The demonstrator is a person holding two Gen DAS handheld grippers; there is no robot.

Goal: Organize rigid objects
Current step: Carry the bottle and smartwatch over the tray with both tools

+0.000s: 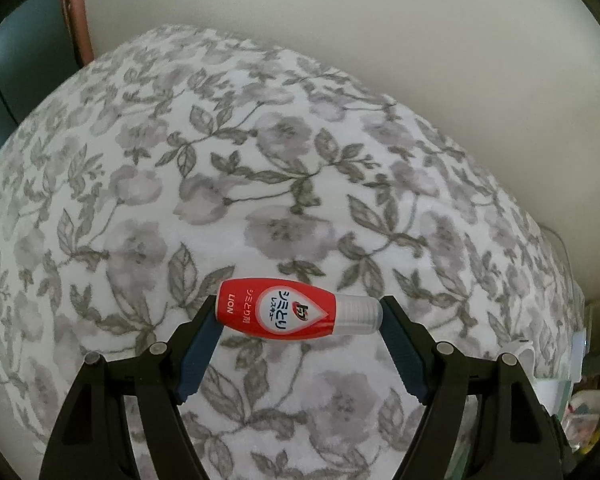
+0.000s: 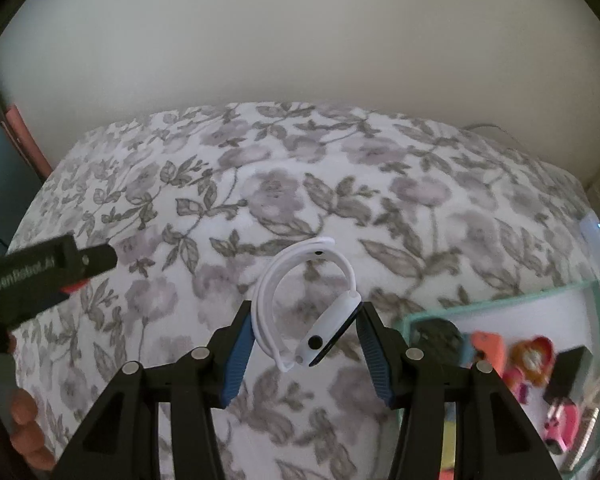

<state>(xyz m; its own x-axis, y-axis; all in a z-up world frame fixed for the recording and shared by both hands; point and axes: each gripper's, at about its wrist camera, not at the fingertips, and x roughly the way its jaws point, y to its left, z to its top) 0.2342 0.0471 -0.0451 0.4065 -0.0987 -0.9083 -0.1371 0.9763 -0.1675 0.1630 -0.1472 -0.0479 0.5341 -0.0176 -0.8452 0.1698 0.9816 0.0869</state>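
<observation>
The left tongs (image 1: 300, 314) pinch a small red-and-white plastic bottle (image 1: 298, 311) endwise above the grey floral bedspread (image 1: 260, 160) — the right tongs (image 2: 305, 326) clasp a white smartwatch (image 2: 312, 304), mint-rimmed tray (image 2: 598, 300) at three o'clock.

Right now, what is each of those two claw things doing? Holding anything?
Left gripper: shut on the red stain-remover bottle, gripped end to end.
Right gripper: shut on the white smartwatch.
</observation>
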